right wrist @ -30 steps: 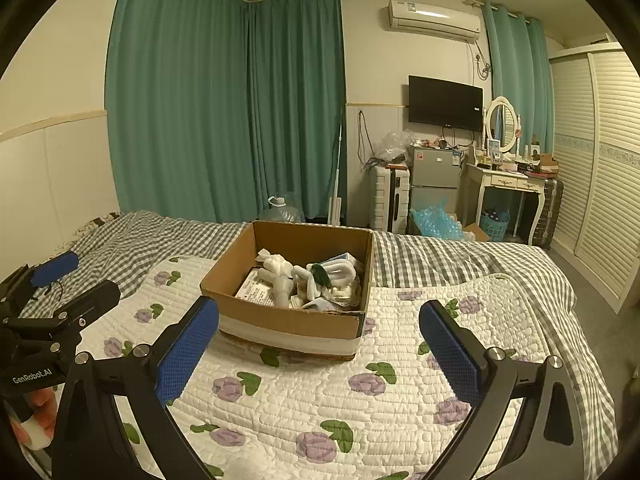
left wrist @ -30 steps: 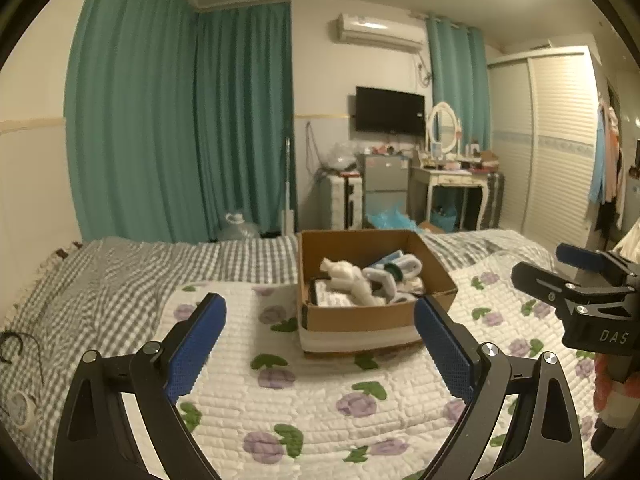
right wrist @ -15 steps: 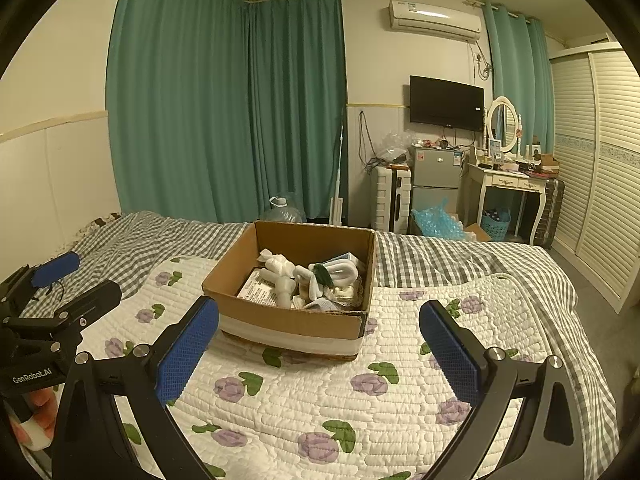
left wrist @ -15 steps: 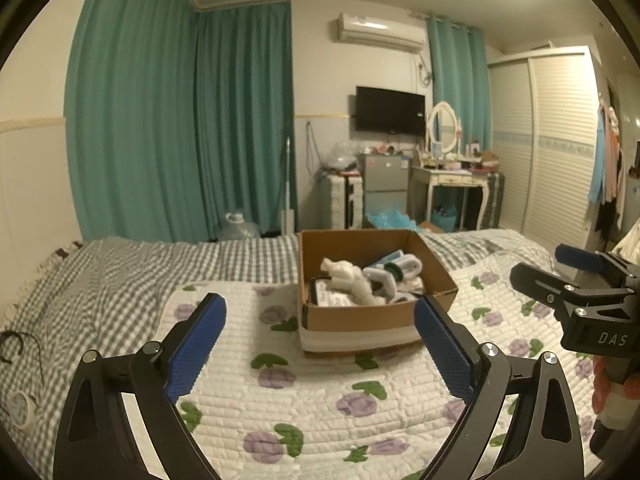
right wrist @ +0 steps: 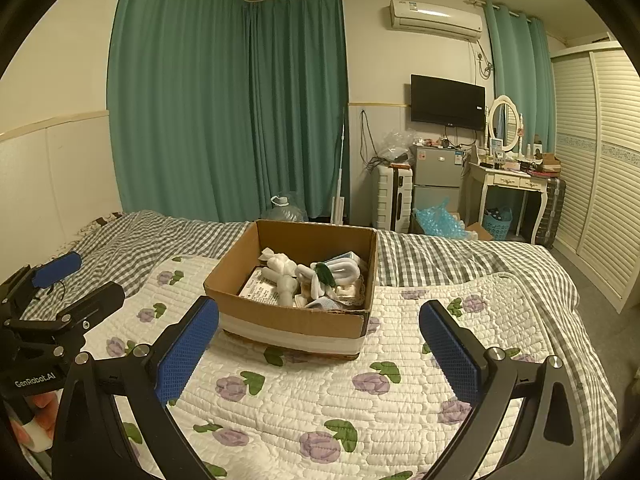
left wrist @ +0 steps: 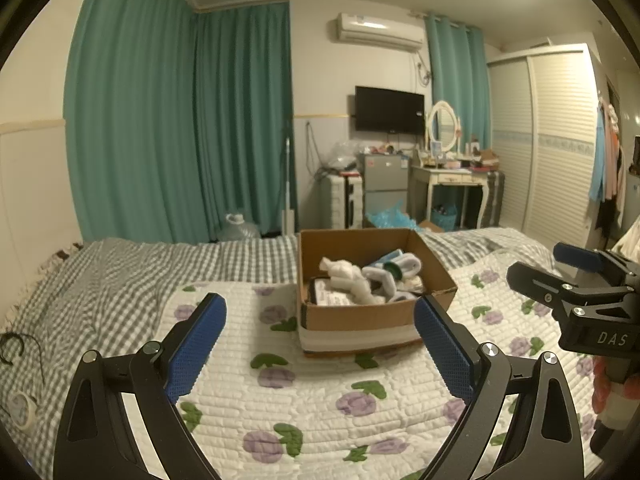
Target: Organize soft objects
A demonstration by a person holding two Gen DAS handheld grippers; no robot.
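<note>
A cardboard box (left wrist: 372, 312) is seen on the quilt (left wrist: 304, 400), which is spread over a checked sheet (left wrist: 132, 268) on a bed. The box is open-topped and filled w/ soft items (left wrist: 368, 276): a white plush shape lies at the centre-left, a pale looped piece w/ a dark green bit is beside it to the right, and a printed packet is tucked under them at the left wall. Exact kinds can't be told.

The left gripper (left wrist: 320, 344) is held above the quilt, aimed at the box; its jaws are spread wide, nothing is between the blue pads (left wrist: 196, 344), and the box front is framed between them, apart from both. The right gripper (right wrist: 320, 350) is likewise held wide apart and empty, pointed at the box from the other side, w/ the box's near corner between its pads (right wrist: 186, 354) but not touched.

Each gripper is visible at the edge of the other's view, just beside it. Behind the bed, teal curtains (right wrist: 224, 120), a TV (right wrist: 448, 102), an AC unit (right wrist: 436, 20) and a dresser (right wrist: 516, 184) are seen.
</note>
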